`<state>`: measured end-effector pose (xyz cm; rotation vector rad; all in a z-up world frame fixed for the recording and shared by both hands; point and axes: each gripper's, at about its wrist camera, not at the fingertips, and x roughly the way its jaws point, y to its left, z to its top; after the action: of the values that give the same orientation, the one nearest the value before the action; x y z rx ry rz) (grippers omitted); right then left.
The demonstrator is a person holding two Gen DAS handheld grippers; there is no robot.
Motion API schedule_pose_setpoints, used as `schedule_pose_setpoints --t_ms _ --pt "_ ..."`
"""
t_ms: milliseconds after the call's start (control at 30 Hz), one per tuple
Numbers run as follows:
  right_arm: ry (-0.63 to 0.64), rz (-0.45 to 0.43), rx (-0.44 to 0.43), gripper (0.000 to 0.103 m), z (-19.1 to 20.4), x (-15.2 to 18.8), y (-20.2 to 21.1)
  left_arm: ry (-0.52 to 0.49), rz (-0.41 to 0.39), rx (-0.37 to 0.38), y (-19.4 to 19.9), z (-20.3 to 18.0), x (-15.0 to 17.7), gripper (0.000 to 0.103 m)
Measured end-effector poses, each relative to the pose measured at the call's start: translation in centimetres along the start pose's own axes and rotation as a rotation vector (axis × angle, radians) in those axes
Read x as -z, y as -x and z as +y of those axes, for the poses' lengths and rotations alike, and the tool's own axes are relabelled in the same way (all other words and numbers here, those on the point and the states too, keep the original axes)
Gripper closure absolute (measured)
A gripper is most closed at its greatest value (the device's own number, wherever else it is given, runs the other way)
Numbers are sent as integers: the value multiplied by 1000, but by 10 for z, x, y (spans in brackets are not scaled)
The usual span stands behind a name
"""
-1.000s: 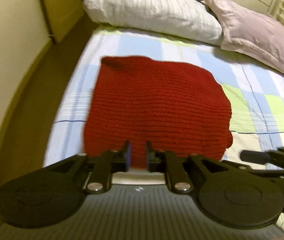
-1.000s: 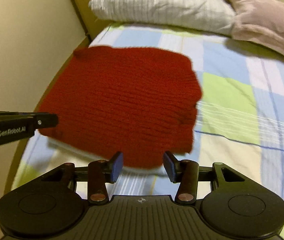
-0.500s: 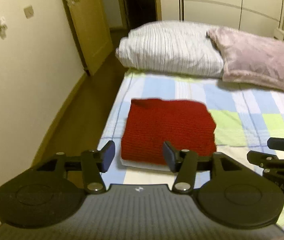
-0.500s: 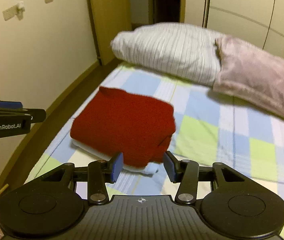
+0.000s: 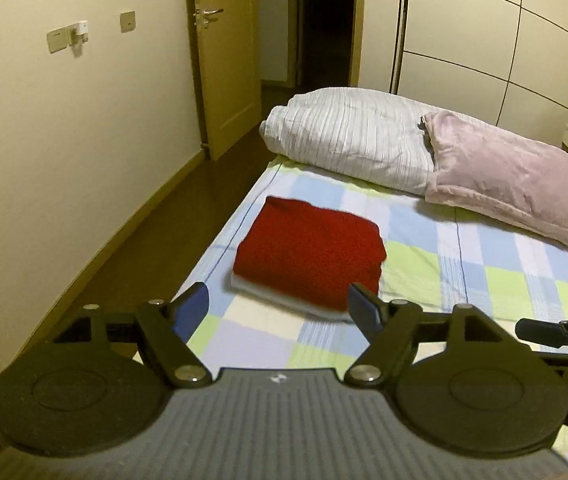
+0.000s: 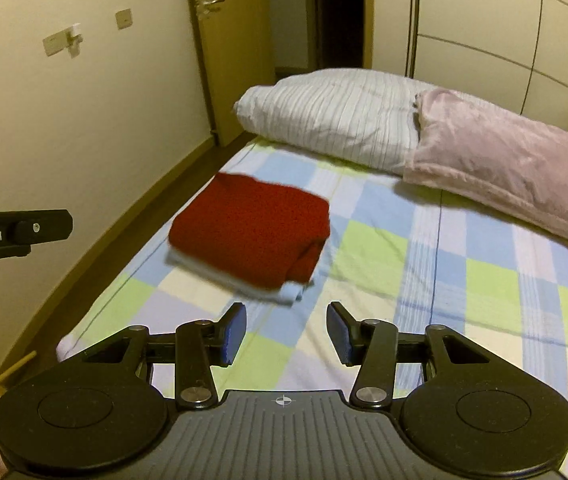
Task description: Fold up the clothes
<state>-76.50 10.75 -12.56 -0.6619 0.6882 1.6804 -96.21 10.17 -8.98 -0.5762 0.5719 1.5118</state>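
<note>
A folded red knit sweater (image 5: 310, 252) (image 6: 254, 236) lies on top of a folded white garment (image 5: 284, 298) (image 6: 240, 282) near the left side of the bed. My left gripper (image 5: 280, 308) hangs open well short of the pile, nothing between its blue-padded fingers. My right gripper (image 6: 286, 334) is open too, empty, held back above the checked sheet (image 6: 424, 280). Each gripper's black body edges into the other's view, at the right (image 5: 556, 332) and at the left (image 6: 16, 234).
A white striped pillow (image 5: 348, 136) and a pink pillow (image 5: 508, 180) lie at the head of the bed. Brown floor (image 5: 132, 256) runs between the bed's left edge and the wall. An open door (image 5: 224, 52) and wardrobe panels (image 5: 484, 52) stand behind.
Both grippers pulled back and up from the red sweater, which now looks smaller and farther. The left gripper went from nearly shut to wide open. The pile stayed put.
</note>
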Motion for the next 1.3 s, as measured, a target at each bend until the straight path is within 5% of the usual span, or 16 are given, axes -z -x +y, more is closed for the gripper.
schedule_pose_setpoints --t_ms 300,1300 --pt "-71 67 -23 55 0 24 30 -3 62 38 29 -3 23 30" --pt "-284 204 139 55 74 -17 -78 -169 220 209 -97 70 -26 30"
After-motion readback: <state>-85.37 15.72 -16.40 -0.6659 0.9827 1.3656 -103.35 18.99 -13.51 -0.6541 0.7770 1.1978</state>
